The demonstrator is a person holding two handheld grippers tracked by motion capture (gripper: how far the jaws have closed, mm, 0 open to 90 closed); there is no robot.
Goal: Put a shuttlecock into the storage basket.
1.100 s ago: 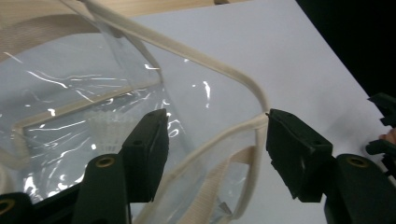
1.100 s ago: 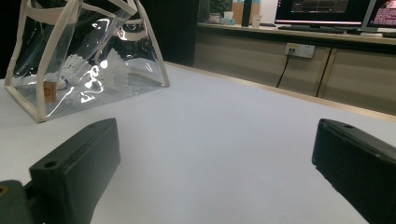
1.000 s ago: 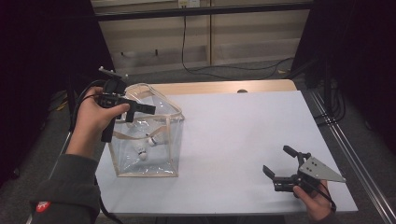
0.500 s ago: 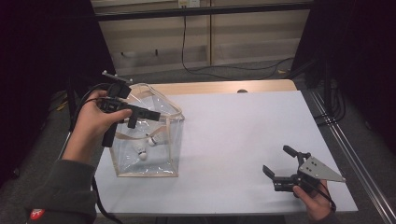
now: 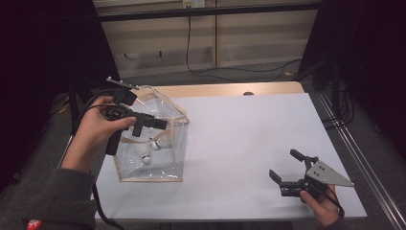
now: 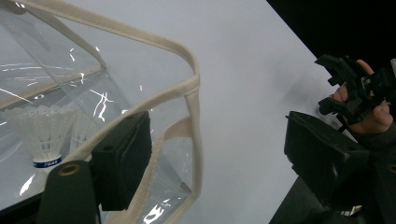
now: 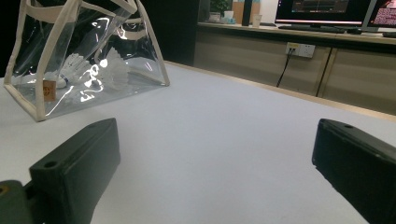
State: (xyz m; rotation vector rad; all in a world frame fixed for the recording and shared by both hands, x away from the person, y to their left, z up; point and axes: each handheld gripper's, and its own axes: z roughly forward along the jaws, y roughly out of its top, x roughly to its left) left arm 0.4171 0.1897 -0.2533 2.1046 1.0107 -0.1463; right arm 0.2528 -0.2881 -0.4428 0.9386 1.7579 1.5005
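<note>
A clear bag point(image 5: 170, 160) with cream trim stands on the left of the white table point(image 5: 249, 134), with two white shuttlecocks point(image 5: 145, 154) inside. My left gripper point(image 5: 160, 125) hovers over the bag's mouth, pointing right. In the left gripper view it point(image 6: 217, 126) is open and its jaws have just been opening. The bag's cream rim point(image 6: 191, 84) runs between them, untouched by the pads, and a shuttlecock point(image 6: 44, 135) shows through the wall. My right gripper point(image 5: 283, 164) rests open near the front right corner. In its own view it point(image 7: 217, 140) faces the bag point(image 7: 46, 56) with nothing between its jaws.
The table has a wooden strip point(image 5: 225, 89) along its far edge. A metal rail point(image 5: 364, 163) runs beside the right edge. Cables point(image 5: 191, 52) hang behind the table. Monitors point(image 7: 322, 11) stand on a counter beyond it.
My left hand has shifted its gripper a little to the right and down over the bag's mouth. The right gripper has stayed where it was.
</note>
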